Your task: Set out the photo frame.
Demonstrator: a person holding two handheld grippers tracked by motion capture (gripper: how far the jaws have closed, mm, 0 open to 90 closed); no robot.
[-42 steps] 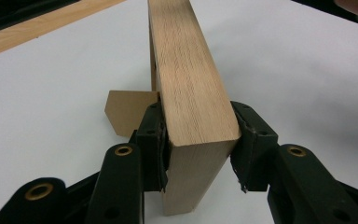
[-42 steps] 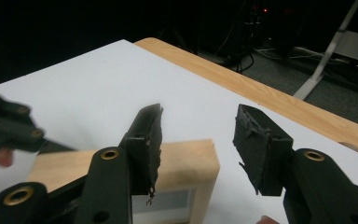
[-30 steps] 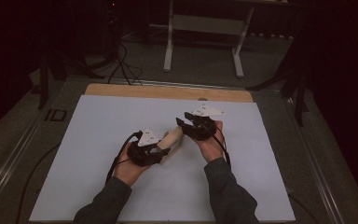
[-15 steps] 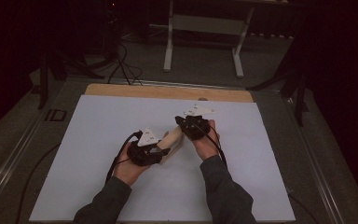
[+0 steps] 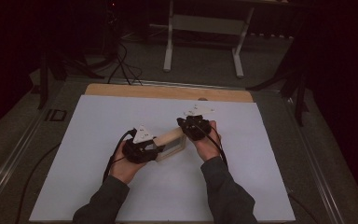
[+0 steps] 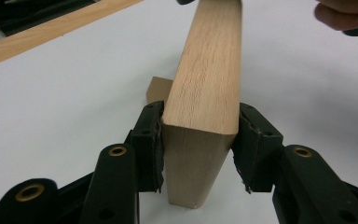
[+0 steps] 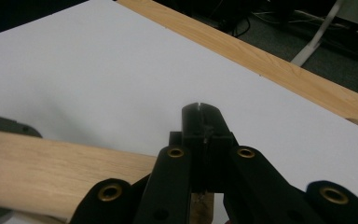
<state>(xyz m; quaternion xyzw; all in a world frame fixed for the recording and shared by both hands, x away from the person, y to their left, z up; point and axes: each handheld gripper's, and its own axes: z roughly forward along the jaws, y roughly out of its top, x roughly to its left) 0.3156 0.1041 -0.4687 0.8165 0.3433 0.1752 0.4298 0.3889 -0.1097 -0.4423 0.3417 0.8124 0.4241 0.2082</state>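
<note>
Between black jaws, a smooth-grained rectangular wooden block [image 6: 205,98].

From my remote seat this reads as a lab or test room set up for recording, not a home. I see a worktop [image 5: 121,196] covered by a plain white sheet, with a bare wooden strip [image 5: 168,92] along its far edge and metal rails [image 5: 23,140] at the sides. Beyond it lies a grey carpeted floor [image 5: 205,70] with loose black cables [image 5: 121,65] trailing across it, the white legs of another table [image 5: 203,44], and dark stands [image 5: 44,70] in an unlit surround.
</note>
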